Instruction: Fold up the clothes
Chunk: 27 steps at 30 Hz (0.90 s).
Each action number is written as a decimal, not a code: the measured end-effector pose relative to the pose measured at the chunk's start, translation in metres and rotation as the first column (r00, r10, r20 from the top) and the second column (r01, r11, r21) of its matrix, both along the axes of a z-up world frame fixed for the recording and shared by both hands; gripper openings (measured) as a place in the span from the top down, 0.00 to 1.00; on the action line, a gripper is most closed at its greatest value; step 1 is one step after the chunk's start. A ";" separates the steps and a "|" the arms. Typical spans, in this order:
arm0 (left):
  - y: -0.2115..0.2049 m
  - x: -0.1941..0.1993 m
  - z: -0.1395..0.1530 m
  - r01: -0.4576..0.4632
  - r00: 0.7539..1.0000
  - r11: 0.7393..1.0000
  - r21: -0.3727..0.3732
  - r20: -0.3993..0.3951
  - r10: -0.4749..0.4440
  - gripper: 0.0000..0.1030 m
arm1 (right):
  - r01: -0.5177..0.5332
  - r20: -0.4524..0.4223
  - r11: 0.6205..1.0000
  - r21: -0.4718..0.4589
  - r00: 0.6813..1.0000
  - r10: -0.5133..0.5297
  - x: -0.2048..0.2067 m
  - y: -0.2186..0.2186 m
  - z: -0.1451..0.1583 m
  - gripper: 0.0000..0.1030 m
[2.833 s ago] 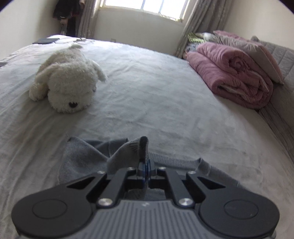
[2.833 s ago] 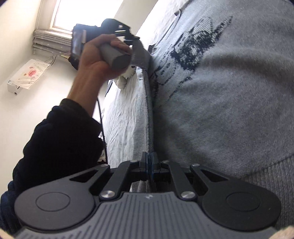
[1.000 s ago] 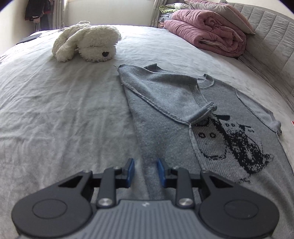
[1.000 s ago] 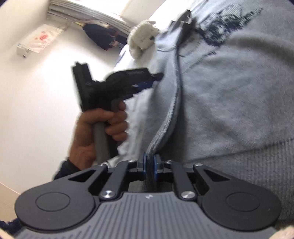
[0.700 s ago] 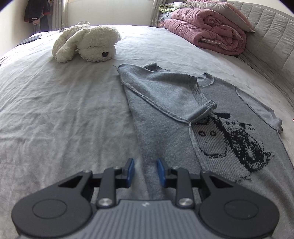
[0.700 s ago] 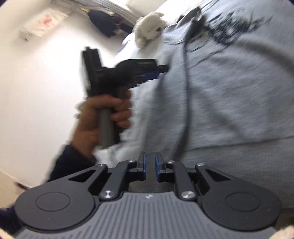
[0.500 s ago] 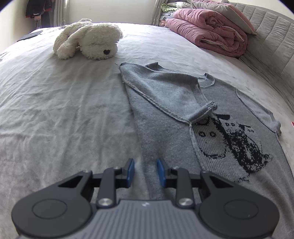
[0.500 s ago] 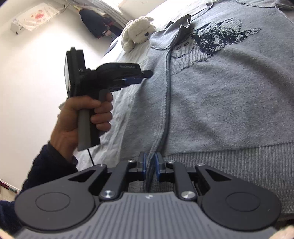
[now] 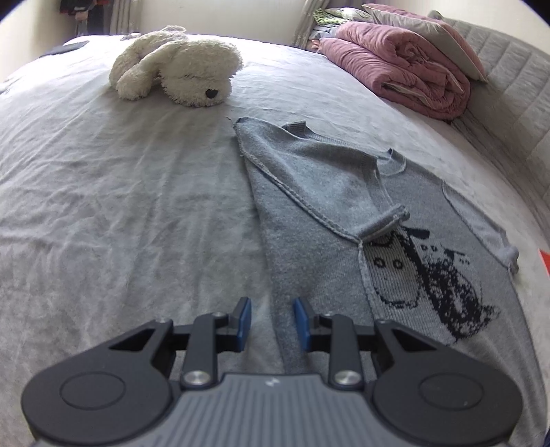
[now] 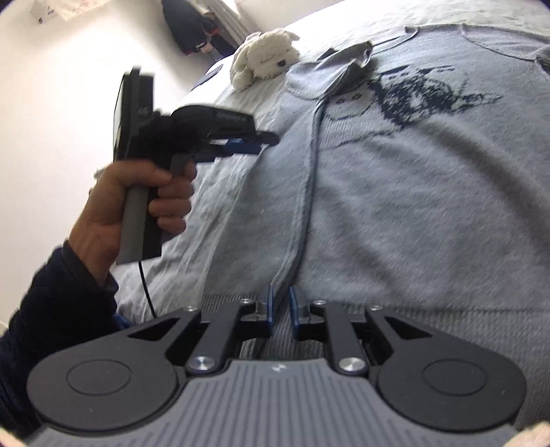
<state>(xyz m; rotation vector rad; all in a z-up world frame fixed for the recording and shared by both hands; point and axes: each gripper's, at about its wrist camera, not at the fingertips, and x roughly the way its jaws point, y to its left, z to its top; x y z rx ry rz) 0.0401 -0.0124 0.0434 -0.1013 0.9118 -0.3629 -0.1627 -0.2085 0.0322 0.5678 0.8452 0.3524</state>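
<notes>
left wrist | sweater: 1 | plush dog: 1 | left tongs apart | right tongs apart

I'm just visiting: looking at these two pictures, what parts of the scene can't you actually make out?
- Sweater: its bottom hem in the left wrist view is hidden behind the left claw.
- Red thing: cut off by the right edge of the left wrist view, unidentifiable.
- Dark clothing by the wall: right wrist view, too small and blurred to name.
- Sweater's knitted picture: smeared by motion blur in the right wrist view.
- Right claw: whether it touches the fabric is unclear.
</notes>
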 end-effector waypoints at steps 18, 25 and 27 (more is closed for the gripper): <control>0.027 0.113 0.024 -0.210 0.975 0.970 -0.124 0.050 0.218 0.69 | 0.087 0.018 0.995 -0.039 0.996 -0.087 0.148 -0.094 0.014 0.59; -0.018 0.181 0.005 -0.195 0.978 0.974 -0.114 0.057 0.203 0.62 | 0.146 0.031 0.983 -0.109 0.989 -0.144 0.140 -0.122 0.020 0.59; -0.030 0.192 -0.003 -0.204 0.975 0.978 -0.051 0.076 0.207 0.60 | 0.181 0.033 0.980 -0.086 0.983 -0.179 0.138 -0.134 0.023 0.59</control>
